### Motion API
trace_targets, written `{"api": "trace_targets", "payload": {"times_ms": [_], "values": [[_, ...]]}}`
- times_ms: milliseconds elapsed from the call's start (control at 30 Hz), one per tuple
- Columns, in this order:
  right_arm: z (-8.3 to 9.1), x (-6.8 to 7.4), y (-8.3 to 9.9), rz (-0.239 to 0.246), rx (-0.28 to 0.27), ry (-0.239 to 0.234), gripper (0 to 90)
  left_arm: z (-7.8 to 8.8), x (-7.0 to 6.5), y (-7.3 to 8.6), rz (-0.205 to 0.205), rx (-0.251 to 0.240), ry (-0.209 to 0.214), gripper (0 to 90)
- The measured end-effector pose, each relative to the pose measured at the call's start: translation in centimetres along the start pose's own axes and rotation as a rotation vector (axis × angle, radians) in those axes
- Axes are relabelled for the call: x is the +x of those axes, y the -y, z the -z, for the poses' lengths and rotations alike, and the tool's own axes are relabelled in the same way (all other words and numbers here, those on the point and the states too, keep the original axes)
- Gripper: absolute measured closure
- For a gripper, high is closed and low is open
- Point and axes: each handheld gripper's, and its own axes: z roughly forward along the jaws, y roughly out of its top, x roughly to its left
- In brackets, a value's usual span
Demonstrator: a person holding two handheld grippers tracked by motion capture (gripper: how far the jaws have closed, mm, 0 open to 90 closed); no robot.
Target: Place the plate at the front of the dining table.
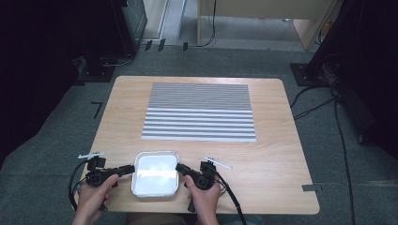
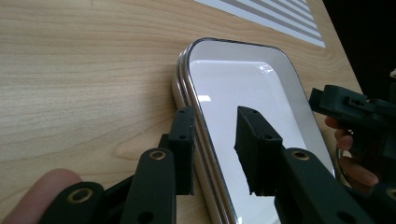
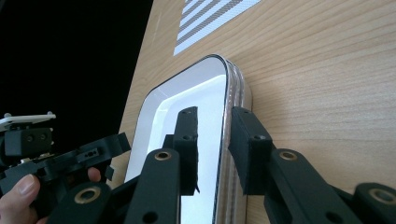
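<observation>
- White tray [image 1: 155, 173] sits at the near edge of the wooden table [image 1: 272, 159], just below the striped mat [image 1: 199, 111].
- Left gripper [image 1: 127, 169] reaches in level from the left, jaws straddling the tray's rim with gaps showing, not clamped.
- Right gripper [image 1: 180, 168] mirrors it on the right rim, jaws loose too.
- Both hands low, wrists angled inward.

A tray [image 1: 155, 173] sits on the table [image 1: 277, 159] near its front edge, between the left hand-held gripper [image 1: 126, 169] and the right hand-held gripper [image 1: 180, 168], each straddling a side rim; a striped mat [image 1: 199, 111] lies behind it
</observation>
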Motion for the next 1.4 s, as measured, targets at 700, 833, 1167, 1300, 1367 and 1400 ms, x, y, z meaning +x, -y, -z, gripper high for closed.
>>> {"api": "trace_targets", "payload": {"times_ms": [700,833,1167,1300,1367,1400], "values": [[-0.18,-0.10,0.23,-0.007,0.016,-0.022,71.2,-0.20,-0.09,-0.01,0.010,0.018,0.058,64.9],[-0.17,-0.17,0.21,-0.013,0.018,-0.027,70.8,-0.22,0.10,0.02,0.017,0.016,0.069,65.1],[-0.13,-0.35,0.19,-0.016,0.020,-0.042,70.4,-0.28,0.18,0.09,0.026,0.013,0.077,64.3],[0.00,-0.48,0.22,-0.023,0.012,-0.054,70.5,-0.25,0.03,0.05,0.022,0.011,0.075,64.1],[0.08,-0.47,0.20,-0.024,0.007,-0.059,70.5,-0.34,-0.04,0.06,0.021,0.013,0.074,63.8],[0.18,-0.44,0.14,-0.025,-0.001,-0.063,70.5,-0.43,-0.15,0.07,0.019,0.013,0.071,63.5]]}}
